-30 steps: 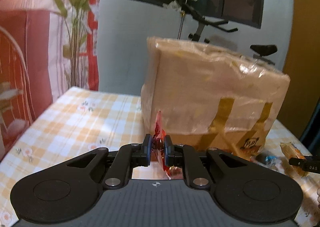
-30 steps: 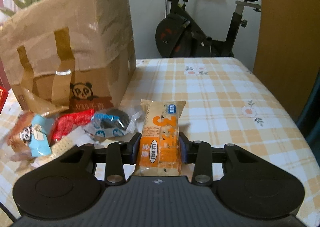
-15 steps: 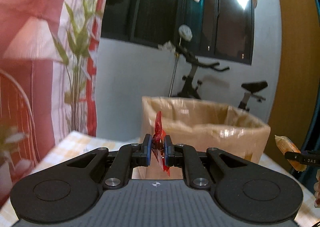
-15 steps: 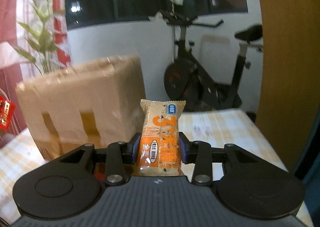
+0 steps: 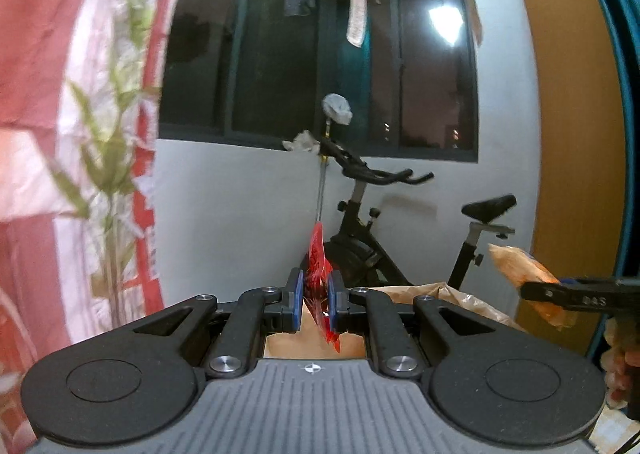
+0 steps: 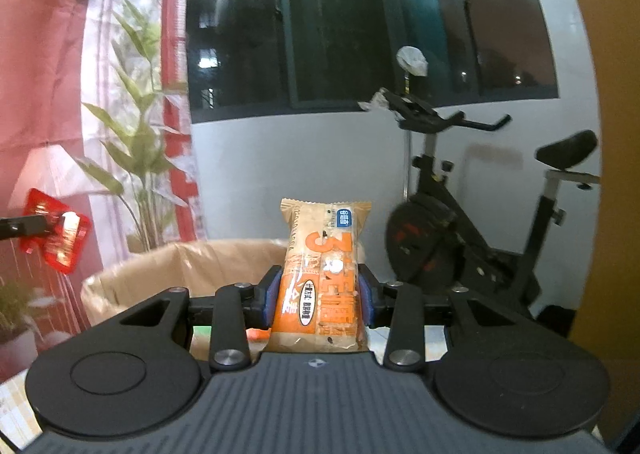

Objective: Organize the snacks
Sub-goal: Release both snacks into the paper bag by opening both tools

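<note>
- One window (image 6: 360, 21): dark, wide, across the far wall, with cloths hanging over its top edge.
- One curtain (image 5: 52, 101): red and white, filling the left side.
- One exercise bike (image 6: 480, 221): black, against the far wall on the right, with one saddle and one handlebar.
- One plant (image 6: 136, 157): green leaves, far left, before the curtain.
- One box (image 6: 180, 266): cardboard, open at the top, low in view just beyond both grippers; what lies inside cannot be told.
- Two grippers, each clamped on one snack.
- Right gripper (image 6: 318, 296): its jaws press both sides of the orange pack (image 6: 322, 274), which stands upright above the box's near right edge.
- Left gripper (image 5: 316, 296): its jaws pinch the red packet (image 5: 318, 258) edge-on, above the box's left part.
- Two snacks in all, both held in the air over the box, well apart: red on the left, orange on the right.
</note>
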{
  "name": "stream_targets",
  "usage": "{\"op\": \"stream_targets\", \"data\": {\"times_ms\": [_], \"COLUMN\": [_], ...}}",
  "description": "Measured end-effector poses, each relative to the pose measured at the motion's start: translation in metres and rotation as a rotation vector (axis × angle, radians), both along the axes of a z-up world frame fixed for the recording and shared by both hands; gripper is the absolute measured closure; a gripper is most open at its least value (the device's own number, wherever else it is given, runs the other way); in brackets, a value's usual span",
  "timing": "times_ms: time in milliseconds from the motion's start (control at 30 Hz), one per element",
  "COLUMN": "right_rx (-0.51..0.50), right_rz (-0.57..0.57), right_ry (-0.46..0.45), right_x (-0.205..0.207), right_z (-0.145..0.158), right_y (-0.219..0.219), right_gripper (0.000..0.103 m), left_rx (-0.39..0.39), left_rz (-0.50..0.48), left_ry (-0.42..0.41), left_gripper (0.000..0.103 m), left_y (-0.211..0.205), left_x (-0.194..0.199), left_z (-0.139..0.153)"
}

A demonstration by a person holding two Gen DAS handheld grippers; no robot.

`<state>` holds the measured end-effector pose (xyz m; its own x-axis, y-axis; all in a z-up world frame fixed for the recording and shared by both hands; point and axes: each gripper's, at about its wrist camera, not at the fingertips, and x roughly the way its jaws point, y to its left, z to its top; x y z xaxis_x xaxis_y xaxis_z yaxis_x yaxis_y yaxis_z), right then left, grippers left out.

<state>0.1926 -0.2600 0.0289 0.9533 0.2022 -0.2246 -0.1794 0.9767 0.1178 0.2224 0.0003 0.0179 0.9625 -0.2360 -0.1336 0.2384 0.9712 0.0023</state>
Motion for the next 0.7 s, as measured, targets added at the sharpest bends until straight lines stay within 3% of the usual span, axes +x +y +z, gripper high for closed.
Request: {"op": "stream_targets", "data": {"times_ms": [100, 233, 400, 433, 500, 567, 633, 700], "right_rx": [0.015, -0.045, -0.077, -0.078, -0.08, -0.071, -0.06, -0.052], "right_rz": [0.011, -0.003, -0.061, -0.064, -0.067, -0.056, -0.047, -0.035], "right_ry": [0.039, 0.095, 0.182, 0.196, 0.206, 0.18, 0.162, 0.148], "right_x": [0.03, 0.06, 0.077, 0.077, 0.075, 0.067, 0.059, 0.051], "right_z": [0.001, -0.005, -0.018, -0.02, -0.023, -0.023, -0.022, -0.019], "right_y": [0.014, 0.035, 0.044, 0.044, 0.044, 0.042, 0.04, 0.038], "right_gripper": [0.063, 0.063, 0.062, 0.061, 0.059, 0.049, 0.043, 0.043], "left_rx": [0.007, -0.026, 0.025, 0.024, -0.001, -0.007, 0.004, -0.002], "left_rz": [-0.01, 0.0, 0.045, 0.054, 0.054, 0.059, 0.059, 0.059], "left_ry": [0.049, 0.147, 0.201, 0.214, 0.222, 0.212, 0.216, 0.224], "left_gripper": [0.09, 0.09, 0.086, 0.081, 0.049, 0.042, 0.042, 0.042], "left_y": [-0.013, -0.023, -0.023, -0.021, -0.013, -0.006, -0.001, 0.006], "left_x": [0.03, 0.062, 0.081, 0.082, 0.081, 0.076, 0.071, 0.065], "left_z": [-0.004, -0.017, -0.033, -0.034, -0.035, -0.035, -0.033, -0.03]}}
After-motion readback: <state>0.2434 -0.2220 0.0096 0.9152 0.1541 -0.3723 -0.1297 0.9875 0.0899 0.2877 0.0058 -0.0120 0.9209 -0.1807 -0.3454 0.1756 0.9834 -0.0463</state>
